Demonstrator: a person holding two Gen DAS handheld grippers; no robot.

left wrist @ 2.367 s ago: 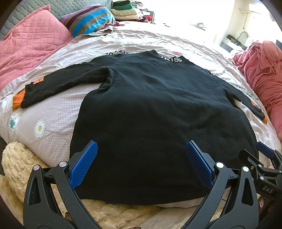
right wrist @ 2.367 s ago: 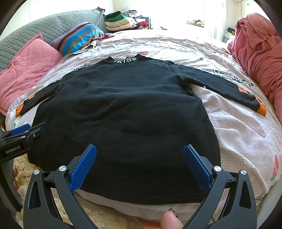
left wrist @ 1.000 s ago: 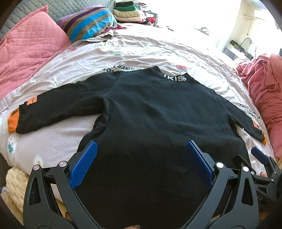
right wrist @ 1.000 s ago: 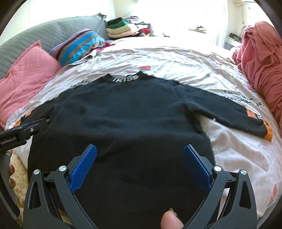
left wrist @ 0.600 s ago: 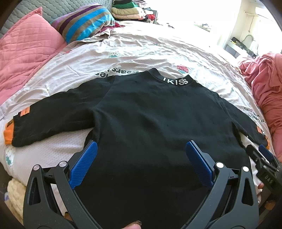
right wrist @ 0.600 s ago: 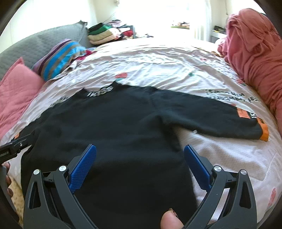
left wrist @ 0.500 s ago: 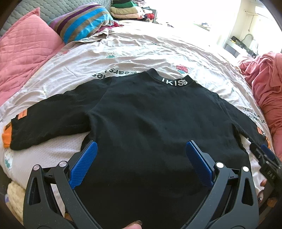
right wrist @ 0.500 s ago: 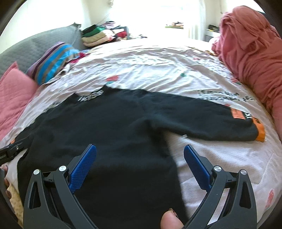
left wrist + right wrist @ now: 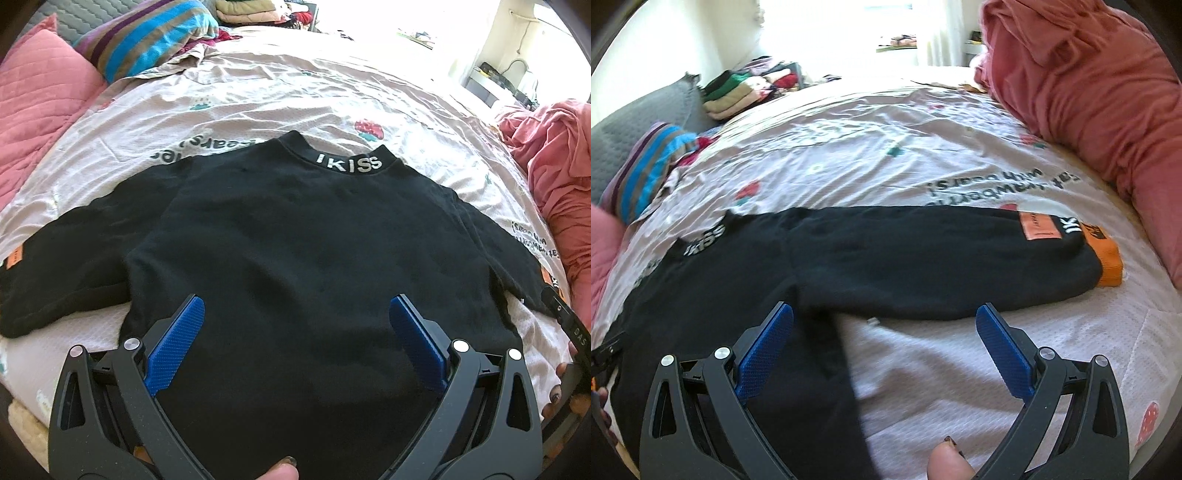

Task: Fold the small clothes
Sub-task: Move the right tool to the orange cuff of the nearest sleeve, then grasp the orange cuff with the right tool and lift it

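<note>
Sweatshirt flat on bed, both wide claws now farther forward, right claw swung toward sleeve.

Open bedsheet under the right tool, jaws wide, nothing between them but sheet and the black top's hem edge. Far side past the collar is bare bed. Blockers: pink blanket heap along the right, pink pillow and striped cushion at left.
</note>
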